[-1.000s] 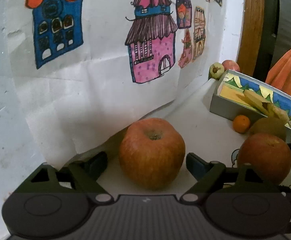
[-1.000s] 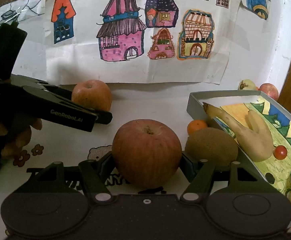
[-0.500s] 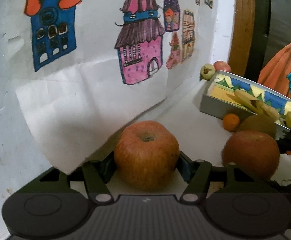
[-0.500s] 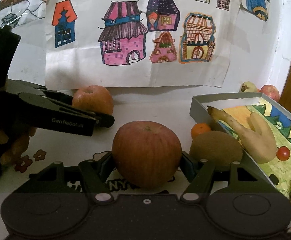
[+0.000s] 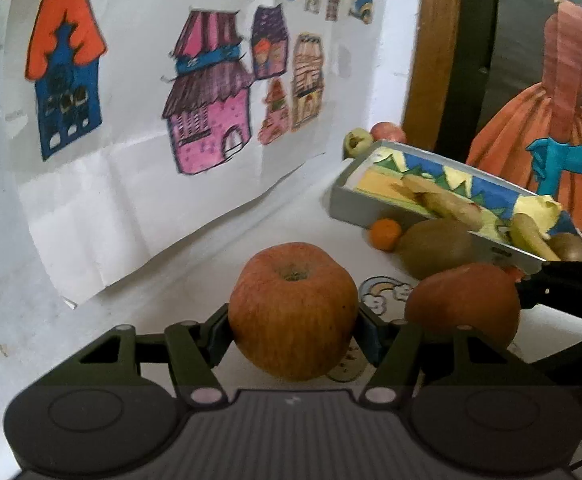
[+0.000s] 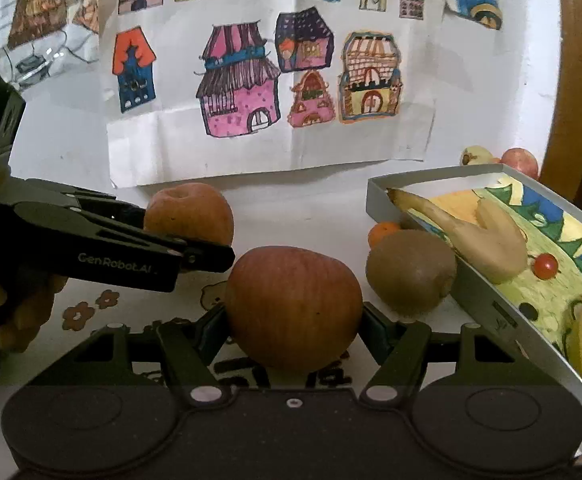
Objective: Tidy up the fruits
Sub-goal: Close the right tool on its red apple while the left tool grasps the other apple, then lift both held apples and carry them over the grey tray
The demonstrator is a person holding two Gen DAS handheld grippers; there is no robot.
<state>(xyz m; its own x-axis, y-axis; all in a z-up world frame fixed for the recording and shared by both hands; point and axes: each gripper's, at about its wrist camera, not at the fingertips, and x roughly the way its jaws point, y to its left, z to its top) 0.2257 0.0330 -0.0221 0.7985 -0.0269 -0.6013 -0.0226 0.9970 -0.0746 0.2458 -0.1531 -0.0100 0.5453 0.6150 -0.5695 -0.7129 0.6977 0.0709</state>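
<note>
My left gripper is shut on an orange-red apple, lifted off the white table. In the right wrist view that same apple shows behind the left gripper's black fingers. My right gripper is shut on a darker red apple, also seen in the left wrist view. The grey tray with a painted floor lies to the right. It holds bananas and a cherry tomato.
A kiwi and a small orange lie against the tray's left wall. Two small fruits sit behind the tray by the wall. Drawings of houses hang on the white wall. A hand holds the left gripper.
My left gripper closed on the orange-red apple, then lifted it and swung right. The right gripper stayed shut on its apple and rose with it.
</note>
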